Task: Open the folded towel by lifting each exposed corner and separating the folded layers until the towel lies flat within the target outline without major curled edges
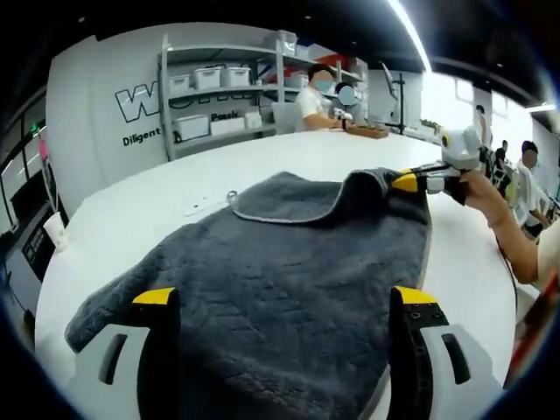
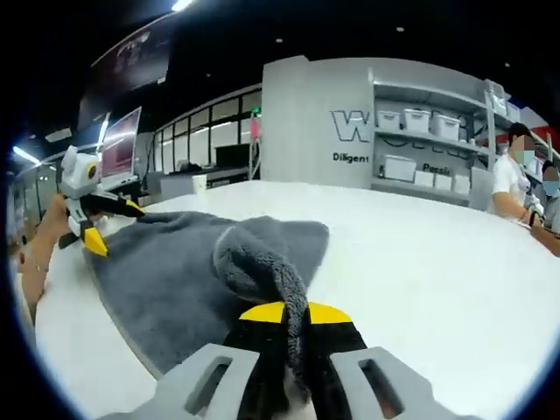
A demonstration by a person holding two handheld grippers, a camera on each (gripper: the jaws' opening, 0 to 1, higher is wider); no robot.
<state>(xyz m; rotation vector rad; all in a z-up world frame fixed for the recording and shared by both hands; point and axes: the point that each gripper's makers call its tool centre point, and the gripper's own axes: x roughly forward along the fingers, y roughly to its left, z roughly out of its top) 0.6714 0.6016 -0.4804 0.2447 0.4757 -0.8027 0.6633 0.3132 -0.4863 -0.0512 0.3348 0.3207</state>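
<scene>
While the right gripper (image 2: 284, 325) pinches a folded-over corner of the grey towel (image 1: 289, 271) on the white bench (image 1: 131, 210), the left gripper (image 1: 284, 302) hovers wide; unfolding seems roughly half done.

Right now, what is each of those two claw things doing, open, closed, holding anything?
Left gripper: open, jaws spread above the grey towel, holding nothing.
Right gripper: shut on a pinched fold of the towel.
</scene>
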